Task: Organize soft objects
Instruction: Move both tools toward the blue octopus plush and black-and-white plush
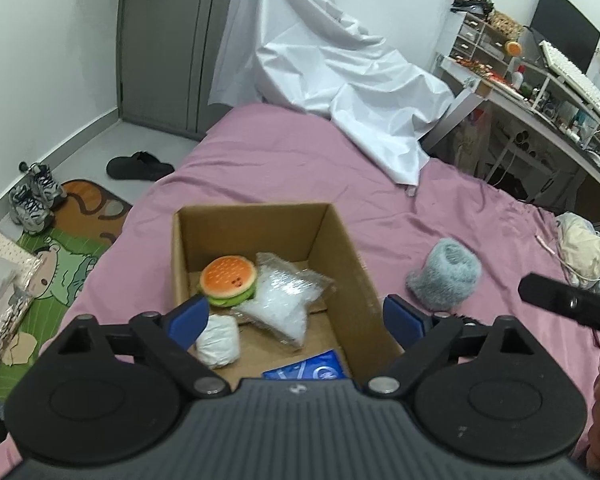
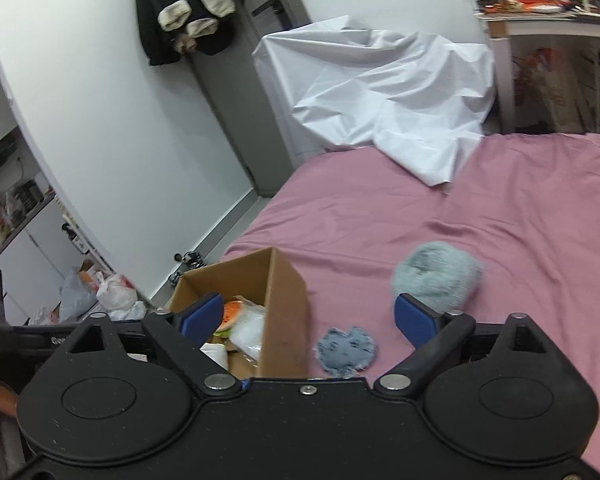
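An open cardboard box (image 1: 342, 248) sits on the pink bed (image 1: 284, 160). Inside lie a plush burger (image 1: 229, 280), a clear plastic bag (image 1: 286, 304), a white roll (image 1: 218, 340) and a blue packet (image 1: 306, 370). A fuzzy grey-blue hat (image 1: 446, 276) lies on the bed right of the box. My left gripper (image 1: 296, 322) is open and empty above the box's near end. In the right wrist view the box (image 2: 286, 300), the hat (image 2: 436, 278) and a small denim patch (image 2: 346, 350) show. My right gripper (image 2: 310, 324) is open and empty above the box's right wall.
A white sheet (image 1: 332, 68) drapes over something at the bed's far end. A cluttered desk (image 1: 540, 92) stands at right. Shoes (image 1: 34, 196), a slipper (image 1: 138, 166) and a cartoon mat (image 1: 60, 248) lie on the floor at left. Crumpled cloth (image 1: 584, 252) lies on the bed's right edge.
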